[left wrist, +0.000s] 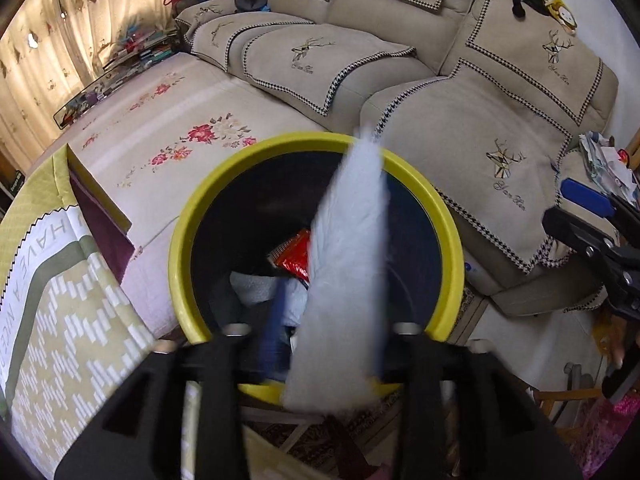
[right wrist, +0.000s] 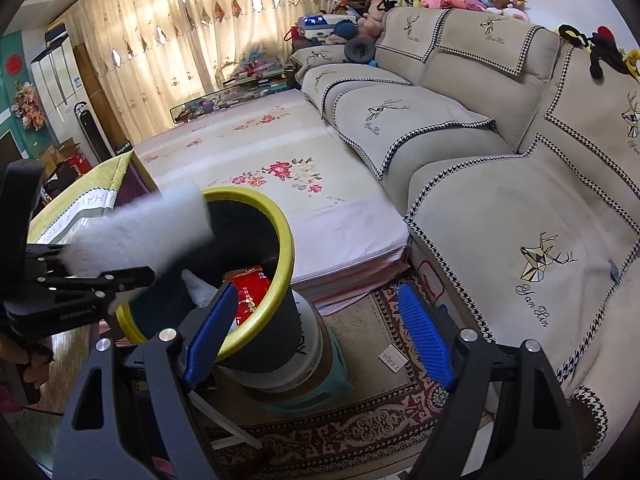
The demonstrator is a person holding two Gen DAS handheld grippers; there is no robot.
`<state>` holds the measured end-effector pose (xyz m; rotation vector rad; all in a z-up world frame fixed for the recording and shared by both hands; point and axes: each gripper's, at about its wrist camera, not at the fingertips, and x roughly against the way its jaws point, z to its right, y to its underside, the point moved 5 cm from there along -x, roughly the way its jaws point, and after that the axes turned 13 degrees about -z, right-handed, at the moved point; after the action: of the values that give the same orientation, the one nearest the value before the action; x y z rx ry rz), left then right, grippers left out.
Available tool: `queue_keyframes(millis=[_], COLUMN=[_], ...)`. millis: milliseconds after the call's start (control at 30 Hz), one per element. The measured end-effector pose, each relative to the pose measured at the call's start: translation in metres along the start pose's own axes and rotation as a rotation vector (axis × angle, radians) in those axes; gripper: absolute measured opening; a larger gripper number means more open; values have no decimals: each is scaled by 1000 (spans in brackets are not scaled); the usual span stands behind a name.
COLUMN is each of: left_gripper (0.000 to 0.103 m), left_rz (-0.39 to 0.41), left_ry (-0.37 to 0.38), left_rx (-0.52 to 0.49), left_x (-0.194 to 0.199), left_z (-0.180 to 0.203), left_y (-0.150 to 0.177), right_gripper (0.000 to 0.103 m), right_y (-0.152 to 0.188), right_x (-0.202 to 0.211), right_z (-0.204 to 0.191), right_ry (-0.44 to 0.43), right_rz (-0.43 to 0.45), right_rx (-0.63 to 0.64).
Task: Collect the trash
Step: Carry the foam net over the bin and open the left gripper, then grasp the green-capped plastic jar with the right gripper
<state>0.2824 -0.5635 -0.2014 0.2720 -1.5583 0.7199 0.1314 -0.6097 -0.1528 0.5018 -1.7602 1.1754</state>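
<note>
A yellow-rimmed dark bin (left wrist: 448,240) (right wrist: 282,240) holds a red wrapper (left wrist: 294,258) (right wrist: 250,292) and white tissues (left wrist: 256,288). My left gripper (left wrist: 332,312) (right wrist: 100,284) hovers over the bin's near rim. A motion-blurred white sheet of paper (left wrist: 348,260) (right wrist: 140,232) hangs between its jaws. The sheet lies along the right finger, and a gap shows between it and the left blue pad (left wrist: 276,320). My right gripper (right wrist: 320,320) (left wrist: 592,216) is beside the bin on the sofa side, open with nothing between its blue pads.
The bin stands on a white bucket (right wrist: 308,352) on a patterned rug (right wrist: 360,432). A beige sofa (right wrist: 500,208) runs along the right, a floral mattress (right wrist: 280,152) lies behind the bin, and a cloth-covered table (left wrist: 60,300) is at the left. Crumpled litter (left wrist: 604,160) sits on the sofa's end.
</note>
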Motion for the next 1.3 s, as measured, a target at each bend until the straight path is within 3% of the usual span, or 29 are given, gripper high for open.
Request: queue_keyframes(millis=[67,233,333,533,633,733,833,1067,1300], left_gripper=[53,62,73,81,87,88,88,89,89], left_rz=[3,45,102,216,254,284,298,343,380], left_ry=[-2,16,19,-11,-65,-186,-255,-285,-272], left_rx=[6,18,32,120,179,262,364,665,803], left_x=[0,26,55,118,142,162,177,188,184], left_z=[0,-13,-24,-72,-105,-148,-194,-305,-346], left_y=[-3,18,43,118,171,229,282,382,421], right_gripper=[78,78,78,78,78,78,78,78,78], right_y=[0,-1,-2,-8,-13,-16,-18,-14,0], right_x=[0,3,4,0,-4,-3,2,9,1], right_z=[-2,-13,-25,-75,-120,-174,-233,-365,-481], right_ry=[-1,-11,-22,-65,-103,-141,-187,-297,-374], right_rz=[0,6,7,-2,-10,-10,-9,-27,-75], right_rx=[3,20,40,116,183,271,358,526,628])
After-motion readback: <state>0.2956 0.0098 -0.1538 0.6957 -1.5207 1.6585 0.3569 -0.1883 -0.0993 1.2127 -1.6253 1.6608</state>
